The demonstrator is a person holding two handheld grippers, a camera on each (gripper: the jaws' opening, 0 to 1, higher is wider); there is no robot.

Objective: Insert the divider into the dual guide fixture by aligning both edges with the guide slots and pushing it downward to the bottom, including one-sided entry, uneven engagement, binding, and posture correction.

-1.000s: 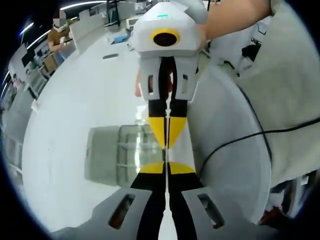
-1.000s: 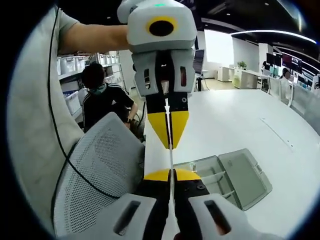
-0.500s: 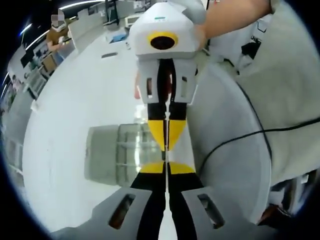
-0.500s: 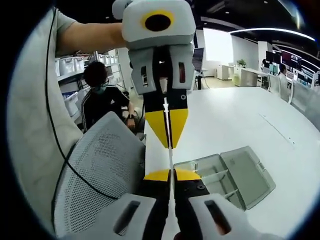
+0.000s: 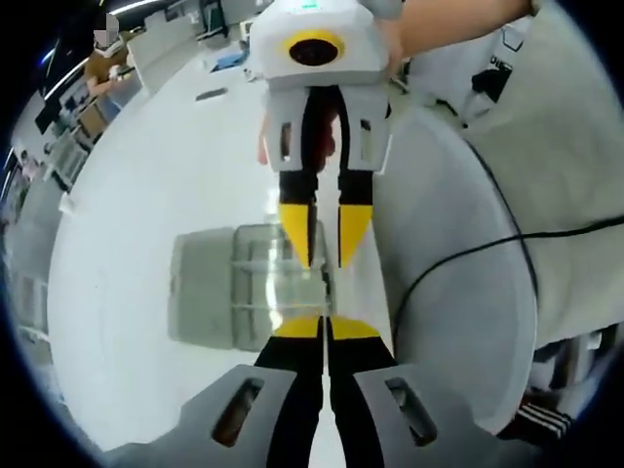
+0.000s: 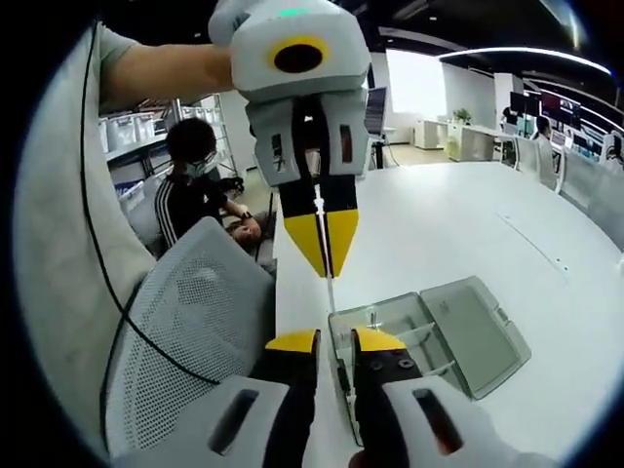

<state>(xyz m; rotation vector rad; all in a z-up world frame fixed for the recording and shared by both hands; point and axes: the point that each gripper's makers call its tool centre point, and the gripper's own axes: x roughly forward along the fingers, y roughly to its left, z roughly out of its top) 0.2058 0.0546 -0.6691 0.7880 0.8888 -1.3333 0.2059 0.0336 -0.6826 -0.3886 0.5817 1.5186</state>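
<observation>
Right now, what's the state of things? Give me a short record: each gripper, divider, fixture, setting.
left gripper: shut on the divider
right gripper: open, jaws apart on either side of the divider's edge
divider: thin clear sheet, seen edge-on, held in the air between the two facing grippers
fixture: clear box with inner ribs, lid open flat, lying on the table
table: white
insertion: not yet begun; divider is not in the fixture
</observation>
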